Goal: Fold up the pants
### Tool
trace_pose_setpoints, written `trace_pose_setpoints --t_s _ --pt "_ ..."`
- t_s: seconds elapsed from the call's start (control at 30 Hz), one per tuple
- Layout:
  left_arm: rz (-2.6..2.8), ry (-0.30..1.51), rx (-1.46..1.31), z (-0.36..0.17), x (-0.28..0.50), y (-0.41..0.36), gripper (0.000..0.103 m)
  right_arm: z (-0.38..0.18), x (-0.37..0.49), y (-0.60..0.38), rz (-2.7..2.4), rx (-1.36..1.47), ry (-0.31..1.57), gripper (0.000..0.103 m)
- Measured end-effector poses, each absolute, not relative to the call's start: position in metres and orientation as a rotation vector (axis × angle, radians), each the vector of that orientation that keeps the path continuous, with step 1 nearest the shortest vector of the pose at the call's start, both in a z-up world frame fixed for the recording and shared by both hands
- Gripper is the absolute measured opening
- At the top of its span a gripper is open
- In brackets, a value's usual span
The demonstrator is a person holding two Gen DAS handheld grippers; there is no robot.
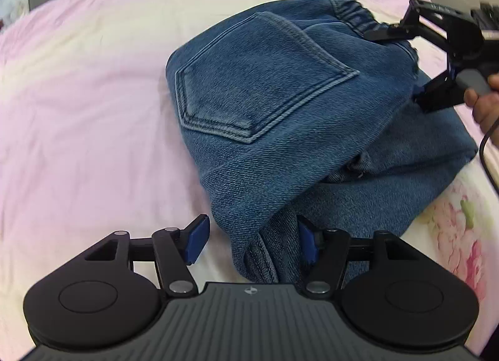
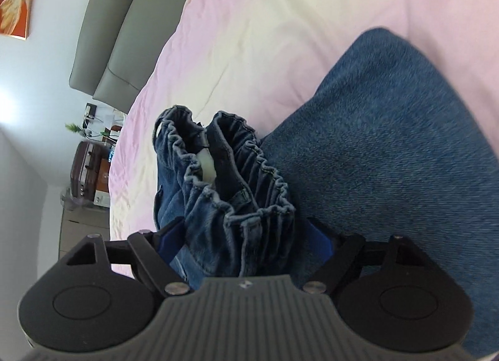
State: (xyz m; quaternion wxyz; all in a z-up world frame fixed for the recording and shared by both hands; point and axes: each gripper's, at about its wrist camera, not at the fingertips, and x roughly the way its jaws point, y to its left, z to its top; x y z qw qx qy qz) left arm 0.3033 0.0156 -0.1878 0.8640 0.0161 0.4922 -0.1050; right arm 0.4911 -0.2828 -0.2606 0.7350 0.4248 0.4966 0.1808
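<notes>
1 jeans [image 1: 274,105] on pink sheet [image 1: 87,105]; 2 grippers: left gripper [image 1: 251,241], right gripper [image 2: 246,242] spread.

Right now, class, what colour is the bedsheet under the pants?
Pale pink bedsheet, fading to cream in places, seen best in the left wrist view, beneath the blue denim pants.

pink-sheeted bed [image 1: 93,95], folded blue jeans [image 1: 280,105] on it, perhaps bunched
</notes>
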Motion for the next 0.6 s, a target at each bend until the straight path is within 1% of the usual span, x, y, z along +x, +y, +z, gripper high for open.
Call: trace_pose_setpoints --t_s 0.03,0.1,0.13,0.2,0.3,0.4,0.6 --pt "-0.221 1.035 0.021 -0.189 0.305 0.017 0.072 -0.263 0.493 -0.278 0.400 0.937 1.085 0.074" --pt "-0.233 1.041 0.018 -0.189 0.305 0.019 0.067 -0.262 0.495 -0.270 0.370 0.918 1.074 0.066" --pt "-0.236 1.043 0.023 -0.188 0.305 0.019 0.066 -0.255 0.493 -0.267 0.355 0.895 1.071 0.063" --pt "-0.234 1.049 0.038 -0.188 0.305 0.018 0.066 -0.235 0.488 -0.260 0.345 0.821 1.052 0.049" --pt "-0.222 1.059 0.034 -0.188 0.305 0.019 0.069 -0.196 0.484 -0.245 0.367 0.738 1.012 0.039" --pt "-0.197 1.061 0.028 -0.184 0.302 0.018 0.070 -0.145 0.480 -0.228 0.417 0.715 0.956 0.034" --pt "-0.184 1.015 0.024 -0.172 0.281 0.011 0.072 -0.064 0.466 -0.199 0.489 0.735 0.857 0.031"
